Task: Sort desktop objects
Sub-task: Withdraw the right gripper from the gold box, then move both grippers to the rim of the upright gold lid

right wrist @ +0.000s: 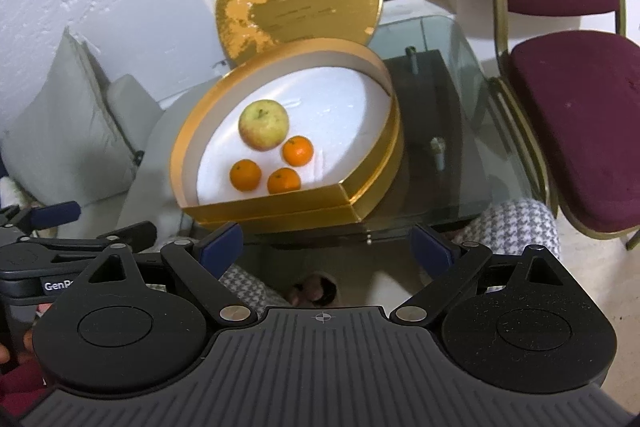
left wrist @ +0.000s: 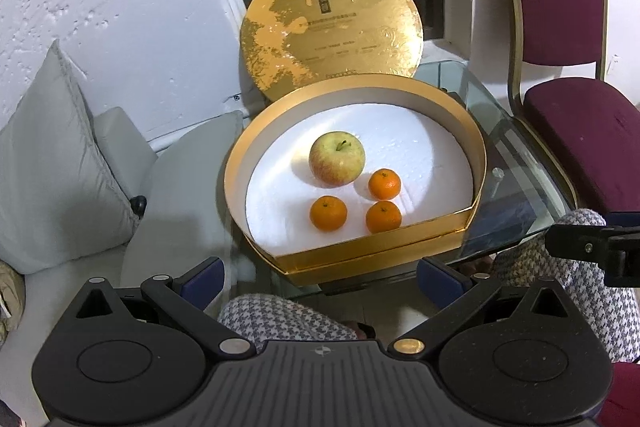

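**Fruit all in the gold box, both claws wide and empty**

From the left wrist view I see the gold box [left wrist: 472, 147] mid-frame on the glass table [left wrist: 520, 163], its lid [left wrist: 332, 27] propped upright behind it. On the white liner sit an apple [left wrist: 337, 157] at centre and three mandarins: [left wrist: 384, 183], [left wrist: 328, 213], [left wrist: 383, 216], clustered just below it and apart from each other.

Left gripper [left wrist: 320, 277] and right gripper [right wrist: 326, 243] hang low in frame short of the box's front wall, fingers spread wide, nothing between them.

My handling read:
- Apple: firm, waxy, heaviest piece. Grip across the widest girth, stem up.
- Mandarins: light, soft peel, will roll and bruise. Pinch across the equator, gently.
- Box: stiff card, light, may slide on glass.

This scene fits either fruit already sorted in or fruit waiting to come out.
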{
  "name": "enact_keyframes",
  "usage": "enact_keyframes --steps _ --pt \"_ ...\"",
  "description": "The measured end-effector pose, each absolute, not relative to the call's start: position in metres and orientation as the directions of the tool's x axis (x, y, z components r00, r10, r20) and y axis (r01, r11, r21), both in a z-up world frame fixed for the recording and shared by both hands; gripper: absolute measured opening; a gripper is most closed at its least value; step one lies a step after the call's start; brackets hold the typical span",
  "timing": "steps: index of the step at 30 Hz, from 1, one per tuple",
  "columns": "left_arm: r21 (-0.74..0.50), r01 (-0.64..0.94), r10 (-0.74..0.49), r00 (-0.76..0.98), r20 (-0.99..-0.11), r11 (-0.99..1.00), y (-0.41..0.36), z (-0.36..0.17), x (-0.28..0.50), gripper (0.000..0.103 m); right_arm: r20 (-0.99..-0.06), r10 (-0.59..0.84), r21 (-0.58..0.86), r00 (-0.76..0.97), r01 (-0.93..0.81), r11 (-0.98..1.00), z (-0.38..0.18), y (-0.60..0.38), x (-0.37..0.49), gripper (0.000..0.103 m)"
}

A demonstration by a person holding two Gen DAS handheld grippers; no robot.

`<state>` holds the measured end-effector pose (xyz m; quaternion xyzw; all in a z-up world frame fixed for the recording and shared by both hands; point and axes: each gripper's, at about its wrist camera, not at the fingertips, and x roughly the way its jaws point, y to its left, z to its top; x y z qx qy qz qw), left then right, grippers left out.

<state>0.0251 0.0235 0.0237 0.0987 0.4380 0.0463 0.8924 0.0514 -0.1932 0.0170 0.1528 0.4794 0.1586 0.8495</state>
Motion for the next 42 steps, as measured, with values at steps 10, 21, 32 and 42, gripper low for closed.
enact_keyframes --steps 10,21,32,42 --pt "0.204 -0.006 0.167 0.599 -0.783 0.979 0.027 0.020 0.028 0.102 -0.778 0.392 0.385 0.491 -0.120 0.915 0.017 -0.190 0.052 0.094" --pt "0.187 -0.019 0.163 0.582 -0.797 0.982 0.032 0.016 0.032 0.102 -0.791 0.338 0.326 0.510 -0.118 0.938 0.019 -0.187 0.052 0.095" --pt "0.160 -0.045 0.157 0.573 -0.804 0.986 0.033 0.014 0.034 0.102 -0.796 0.299 0.281 0.526 -0.116 0.953 0.023 -0.190 0.056 0.095" --pt "0.112 -0.107 0.153 0.563 -0.812 0.988 0.039 0.007 0.042 0.102 -0.801 0.265 0.217 0.536 -0.152 0.964 0.033 -0.187 0.068 0.095"
